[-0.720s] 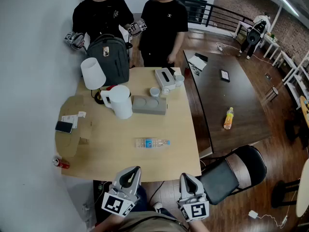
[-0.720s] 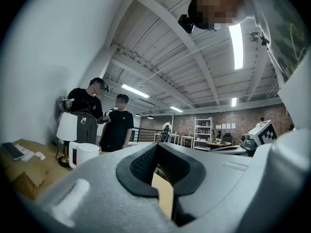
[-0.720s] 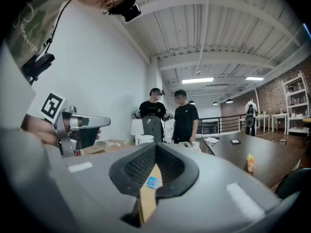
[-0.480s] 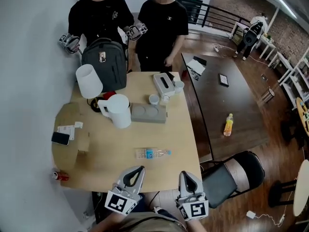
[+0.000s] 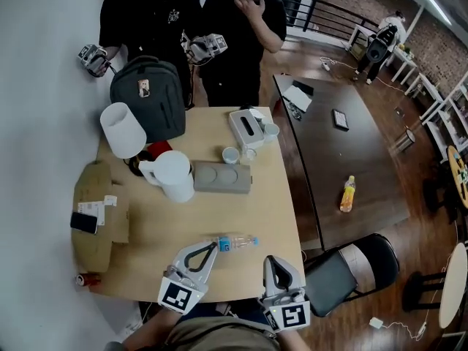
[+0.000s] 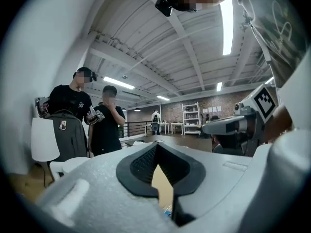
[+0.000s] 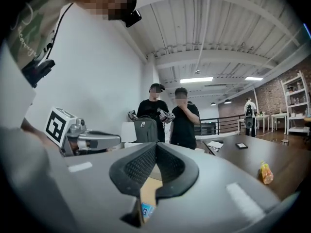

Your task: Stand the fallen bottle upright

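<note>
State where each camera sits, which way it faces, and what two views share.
Head view: on the person's head, steeply down onto table and fallen bottle; left gripper, right gripper below.
Left gripper view: on the left gripper, roughly level across the table; right gripper at right.
Right gripper view: on the right gripper, likewise; left gripper at left.
Shared: both gripper views show the backpack and two standing people.

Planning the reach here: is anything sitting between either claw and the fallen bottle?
Nothing visible does. The fallen bottle lies on bare table just ahead of the left claw and right claw. The white kettle and grey tray stand beyond it, farther from the claws.
</note>
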`<state>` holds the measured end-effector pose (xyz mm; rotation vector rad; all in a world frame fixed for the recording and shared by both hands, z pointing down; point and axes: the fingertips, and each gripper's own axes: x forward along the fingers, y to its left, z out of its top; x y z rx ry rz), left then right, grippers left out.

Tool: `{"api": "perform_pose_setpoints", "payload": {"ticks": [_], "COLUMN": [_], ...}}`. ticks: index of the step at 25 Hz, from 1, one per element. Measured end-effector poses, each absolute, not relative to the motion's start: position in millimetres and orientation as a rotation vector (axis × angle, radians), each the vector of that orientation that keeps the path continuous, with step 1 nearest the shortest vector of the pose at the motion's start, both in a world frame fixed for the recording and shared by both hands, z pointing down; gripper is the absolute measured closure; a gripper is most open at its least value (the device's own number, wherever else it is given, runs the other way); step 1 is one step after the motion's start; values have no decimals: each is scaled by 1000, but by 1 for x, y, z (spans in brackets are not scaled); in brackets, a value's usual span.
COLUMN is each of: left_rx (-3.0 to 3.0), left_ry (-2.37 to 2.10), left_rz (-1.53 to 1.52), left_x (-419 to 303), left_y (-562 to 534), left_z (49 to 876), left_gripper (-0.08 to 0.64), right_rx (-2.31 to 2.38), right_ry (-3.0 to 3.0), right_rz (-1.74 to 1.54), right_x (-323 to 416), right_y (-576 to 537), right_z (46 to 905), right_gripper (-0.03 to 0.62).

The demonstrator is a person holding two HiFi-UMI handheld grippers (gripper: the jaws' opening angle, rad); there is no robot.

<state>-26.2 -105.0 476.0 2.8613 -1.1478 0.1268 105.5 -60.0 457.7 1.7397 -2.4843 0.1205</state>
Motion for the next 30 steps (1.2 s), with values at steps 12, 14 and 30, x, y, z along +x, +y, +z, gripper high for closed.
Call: {"api": "perform_pose_setpoints", "payload": {"ticks": [12, 14, 30], "left_rx": [2798, 2706, 2403], "left_ry": [-9, 118, 349], "left_rz": [1684, 1839, 2030], "left_x": [51, 56, 67], "left_y": [-100, -104, -98], "left_z": [684, 717, 858], "left_gripper": [276, 276, 227], "right_rx": [1639, 1628, 1740], "right_ry": [-2540, -2545, -2399], "right_rz": [152, 171, 287], "right_x": [132, 135, 192], "right_y": [-96, -97, -103], "right_z": [469, 471, 494], "right_gripper": [588, 587, 588]}}
